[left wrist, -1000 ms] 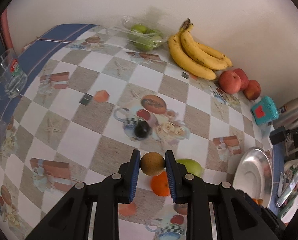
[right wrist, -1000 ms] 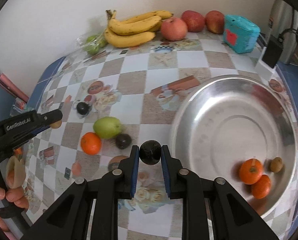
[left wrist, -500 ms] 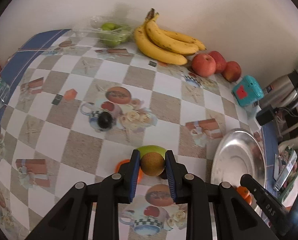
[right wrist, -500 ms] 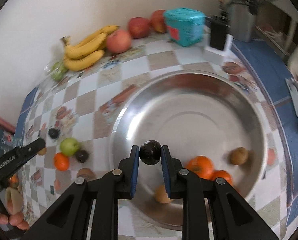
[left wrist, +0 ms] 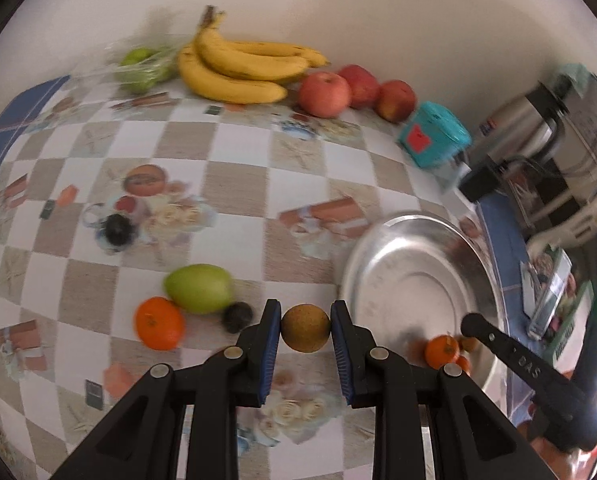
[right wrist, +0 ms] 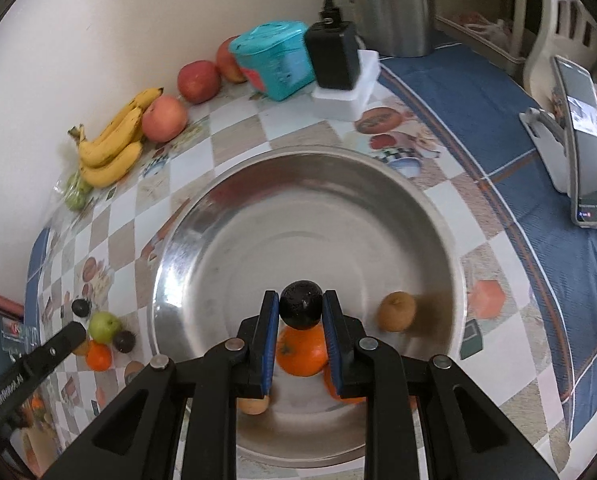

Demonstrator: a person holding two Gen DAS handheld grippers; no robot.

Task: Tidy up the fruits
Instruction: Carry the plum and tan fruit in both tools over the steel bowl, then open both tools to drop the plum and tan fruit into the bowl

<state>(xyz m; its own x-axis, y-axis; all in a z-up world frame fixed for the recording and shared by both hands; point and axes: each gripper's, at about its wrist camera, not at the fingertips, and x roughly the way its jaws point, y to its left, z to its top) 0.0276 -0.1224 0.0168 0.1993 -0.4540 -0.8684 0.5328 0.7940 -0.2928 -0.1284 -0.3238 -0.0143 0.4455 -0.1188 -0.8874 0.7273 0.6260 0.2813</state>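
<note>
Fruits are split between the steel bowl (right wrist: 450, 248) and the checked bench (left wrist: 238, 184), and each claw carries one more toward the bowl. In the right wrist view, the right claw (right wrist: 301, 312) is clamped on a small dark round fruit (right wrist: 301, 306), possibly a plum or passion fruit, and hangs over the bowl's interior, toward its near side; directly beneath it, at six o'clock from the held fruit, lie an orange (right wrist: 301, 354) and a second orange partly hidden by the claw's right finger, with a brown kiwi-like fruit (right wrist: 396, 311) at three o'clock inside the bowl. In the left wrist view, the left claw (left wrist: 305, 328) grips a round tan-brown fruit (left wrist: 305, 328) and is over the bench, not the bowl: the bowl rim (left wrist: 352, 280) lies just to its three o'clock. So the right claw looks nearer to a release, though dropping straight down would likely land its fruit on the oranges; bare bowl floor lies toward twelve o'clock. Left on the bench are a green pear-like fruit (left wrist: 199, 288), a loose orange (left wrist: 159, 323) and a dark fruit (left wrist: 237, 317) at nine o'clock of the left claw, another dark fruit (left wrist: 116, 230) farther off, plus bananas (left wrist: 238, 68) and apples (left wrist: 324, 94) by the wall.
</note>
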